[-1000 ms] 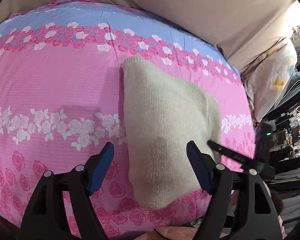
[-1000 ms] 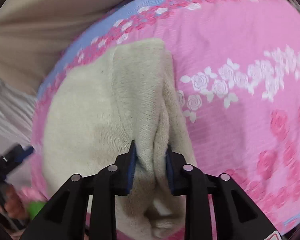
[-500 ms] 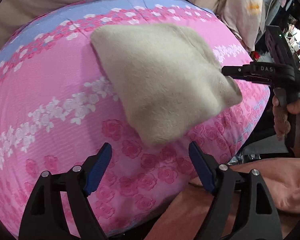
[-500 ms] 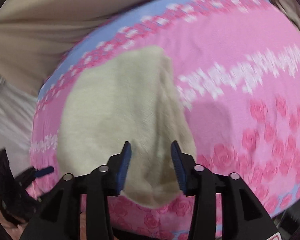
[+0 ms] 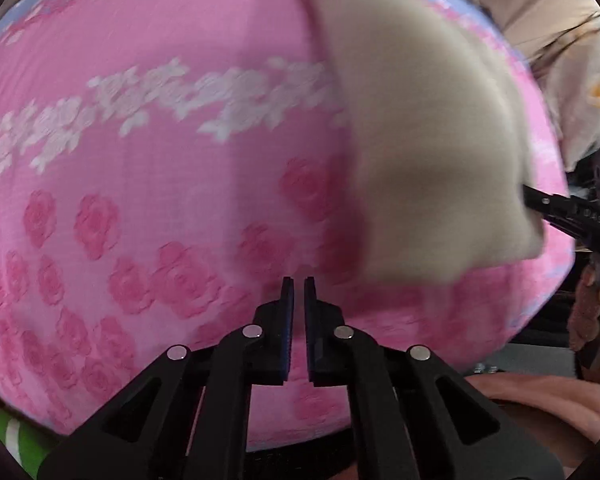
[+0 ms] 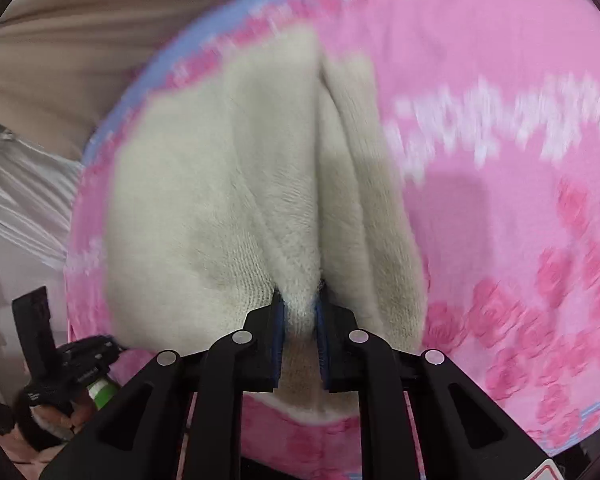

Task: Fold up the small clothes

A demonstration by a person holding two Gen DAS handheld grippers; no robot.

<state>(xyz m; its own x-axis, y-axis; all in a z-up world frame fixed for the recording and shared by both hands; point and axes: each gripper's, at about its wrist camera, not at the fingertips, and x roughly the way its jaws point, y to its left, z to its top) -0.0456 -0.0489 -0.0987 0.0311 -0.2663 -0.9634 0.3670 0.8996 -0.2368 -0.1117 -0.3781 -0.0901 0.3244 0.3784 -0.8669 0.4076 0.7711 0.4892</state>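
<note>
A cream knit garment lies folded on the pink rose-print bed sheet. My left gripper hovers low over bare sheet to the left of the garment's near corner. Its jaws are closing to a thin slit with nothing between them. My right gripper is closing on a raised fold at the garment's near edge, and the blue pads press the knit. From the left wrist view the right gripper reaches into the garment's right corner.
The sheet curves down at the bed's near edge. Beige fabric rises behind the bed. A floral pillow lies at the far right. A person's hand grips the right tool. Something green sits at the lower left.
My left gripper swung left off the garment, sank toward the sheet and closed empty. My right gripper let go of the fold, opened, then closed again on the garment's near edge.
</note>
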